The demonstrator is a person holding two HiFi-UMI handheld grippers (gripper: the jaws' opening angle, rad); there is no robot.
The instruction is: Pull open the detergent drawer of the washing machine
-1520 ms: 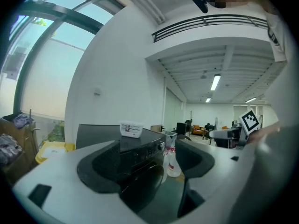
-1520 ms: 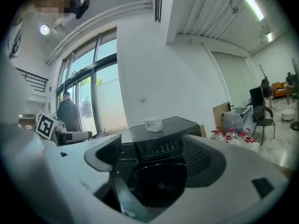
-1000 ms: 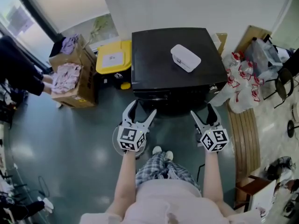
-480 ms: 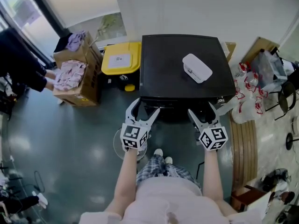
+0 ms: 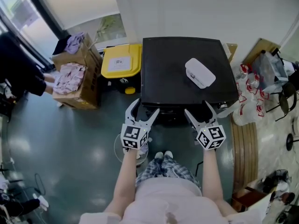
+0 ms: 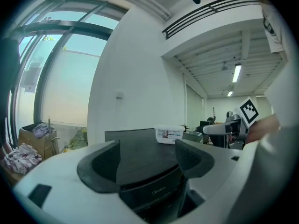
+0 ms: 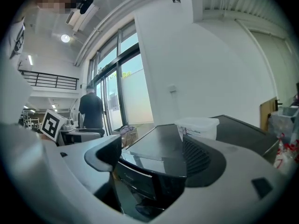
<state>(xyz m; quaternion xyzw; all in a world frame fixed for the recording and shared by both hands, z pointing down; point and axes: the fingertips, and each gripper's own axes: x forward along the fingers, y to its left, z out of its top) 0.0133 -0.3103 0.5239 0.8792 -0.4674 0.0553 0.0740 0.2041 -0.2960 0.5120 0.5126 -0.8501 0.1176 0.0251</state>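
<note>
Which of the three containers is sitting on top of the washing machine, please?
The white lidded tub; the yellow bin and cardboard box stand on the floor instead.

The left forearm (image 5: 124,178) and right forearm (image 5: 209,171) stretch forward side by side. The left gripper (image 5: 144,107) holds its jaws wide apart, gripping nothing. The right gripper (image 5: 197,108), level with it and well apart to its right, is equally spread and empty.

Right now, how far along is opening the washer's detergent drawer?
Nothing is done yet: no drawer sticks out of the washing machine front. In hand: left gripper and right gripper hover at its front edge, jaws apart, empty. Left: grip the drawer and pull.
</note>
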